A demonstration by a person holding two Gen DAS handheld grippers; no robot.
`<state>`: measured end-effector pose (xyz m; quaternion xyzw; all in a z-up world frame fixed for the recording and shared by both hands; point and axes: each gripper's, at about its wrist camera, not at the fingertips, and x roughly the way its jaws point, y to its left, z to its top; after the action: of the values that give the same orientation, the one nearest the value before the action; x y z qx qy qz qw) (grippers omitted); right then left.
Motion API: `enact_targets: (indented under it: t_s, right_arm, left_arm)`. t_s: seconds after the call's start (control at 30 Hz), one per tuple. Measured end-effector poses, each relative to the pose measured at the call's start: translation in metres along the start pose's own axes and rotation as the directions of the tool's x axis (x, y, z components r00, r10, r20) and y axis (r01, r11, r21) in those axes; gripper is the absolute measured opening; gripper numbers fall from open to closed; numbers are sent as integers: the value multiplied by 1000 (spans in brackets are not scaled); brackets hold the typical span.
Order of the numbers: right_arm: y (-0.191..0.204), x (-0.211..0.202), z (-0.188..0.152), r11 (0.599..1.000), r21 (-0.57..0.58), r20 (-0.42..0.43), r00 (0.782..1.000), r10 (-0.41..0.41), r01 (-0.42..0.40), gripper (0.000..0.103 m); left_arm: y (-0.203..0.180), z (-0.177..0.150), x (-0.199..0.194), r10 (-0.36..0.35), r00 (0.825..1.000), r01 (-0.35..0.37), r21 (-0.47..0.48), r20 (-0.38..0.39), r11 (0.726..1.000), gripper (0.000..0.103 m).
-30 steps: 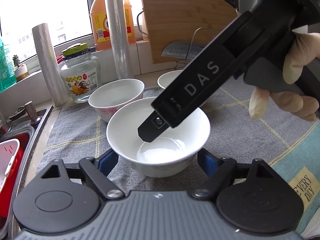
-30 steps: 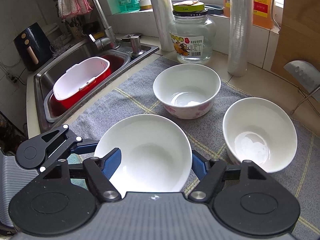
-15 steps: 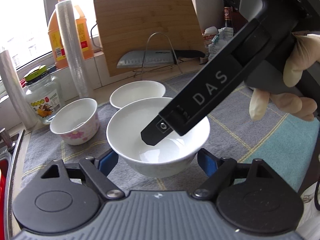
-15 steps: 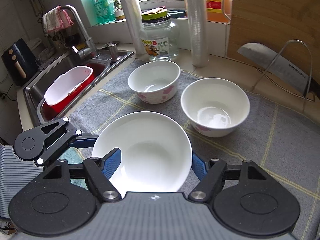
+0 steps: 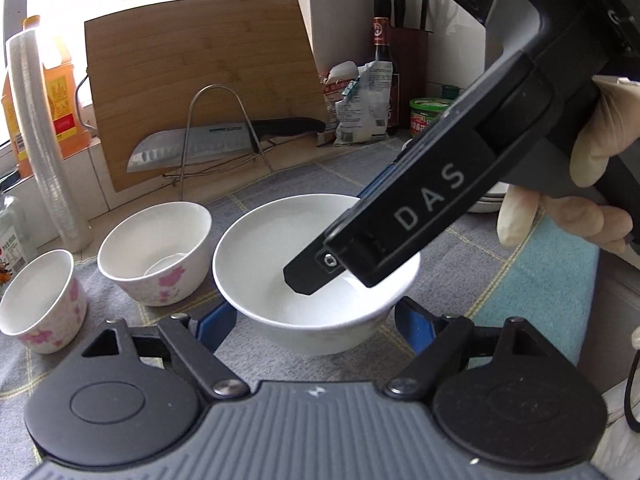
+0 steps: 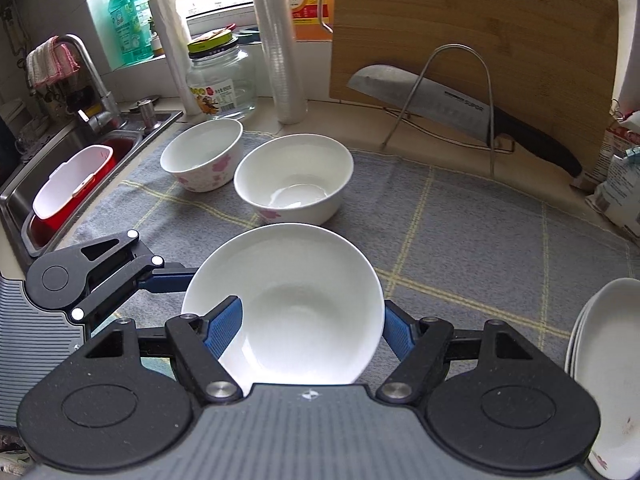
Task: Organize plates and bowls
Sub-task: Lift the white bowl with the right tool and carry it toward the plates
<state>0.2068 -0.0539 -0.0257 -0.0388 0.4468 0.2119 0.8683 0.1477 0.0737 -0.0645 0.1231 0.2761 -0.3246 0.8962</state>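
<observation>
A plain white bowl [image 5: 276, 248] hangs just over the grey mat, held by both grippers at once. My left gripper [image 5: 316, 322] is shut on it, blue pads pressing its two sides. My right gripper [image 6: 312, 326] is shut on the same bowl [image 6: 296, 300], which fills the space between its pads. In the left wrist view one black finger [image 5: 308, 276] of the right gripper reaches over the bowl's rim. Two flower-patterned bowls [image 6: 202, 156] [image 6: 294, 184] stand on the mat beyond. A stack of white plates [image 6: 604, 380] sits at the right edge.
A knife [image 6: 440, 100] lies on a wire rack before a leaning cutting board [image 6: 472, 24]. A sink [image 6: 24, 168] with a red-and-white basket [image 6: 68, 184] is to the left. A jar [image 6: 222, 80] and film rolls [image 6: 280, 40] line the back; bags and bottles [image 5: 364, 100] stand far right.
Both grippers have carried the white bowl to the right along the counter. The flowered bowls have slid left in both views, and the plate stack has come into sight.
</observation>
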Motion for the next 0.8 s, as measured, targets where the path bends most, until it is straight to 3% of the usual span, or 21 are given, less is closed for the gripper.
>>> enact_targets:
  t_s: [0.2, 0.8]
  right_arm:
    - [-15, 2, -8, 999, 3, -11, 999, -35, 36, 79]
    - [-31, 11, -14, 999, 28, -31, 999, -19, 20, 79]
  left_arm:
    - [-8, 4, 17, -31, 999, 32, 7, -11, 999, 86]
    - [-11, 2, 35, -41, 998, 41, -7, -41, 999, 86]
